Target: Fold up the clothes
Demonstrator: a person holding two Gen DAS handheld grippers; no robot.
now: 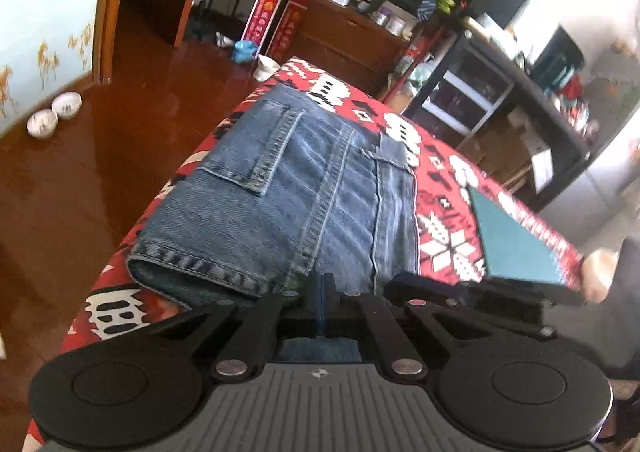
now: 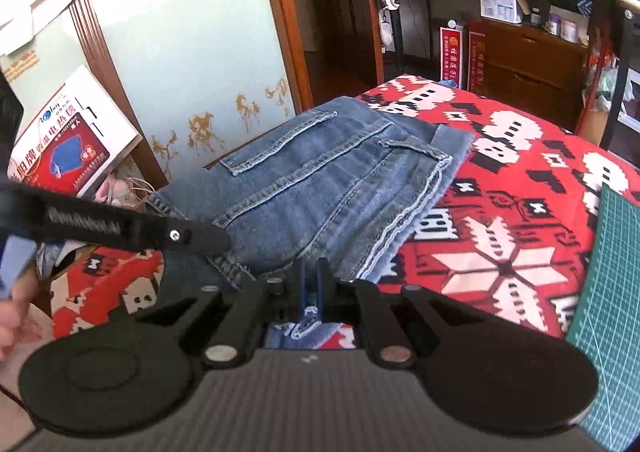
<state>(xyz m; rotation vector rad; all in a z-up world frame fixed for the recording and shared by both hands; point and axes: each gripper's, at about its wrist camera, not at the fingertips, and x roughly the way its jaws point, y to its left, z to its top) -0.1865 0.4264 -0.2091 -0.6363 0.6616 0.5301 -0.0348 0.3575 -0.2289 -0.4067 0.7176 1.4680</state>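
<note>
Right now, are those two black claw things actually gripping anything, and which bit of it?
Both grip the folded jeans. The left gripper pinches their near edge; the right gripper pinches a near hemmed edge. Both jaws are shut on denim.

Black hand-held gripper (image 1: 320, 288), silver pivot screws

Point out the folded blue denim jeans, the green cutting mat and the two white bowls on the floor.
Folded blue denim jeans (image 1: 288, 188), left wrist view, on the top layer beside the pocket.
Green cutting mat (image 1: 516, 240), left wrist view, on its flat face.
Two white bowls (image 1: 66, 105), left wrist view, on the farther bowl's rim.
</note>
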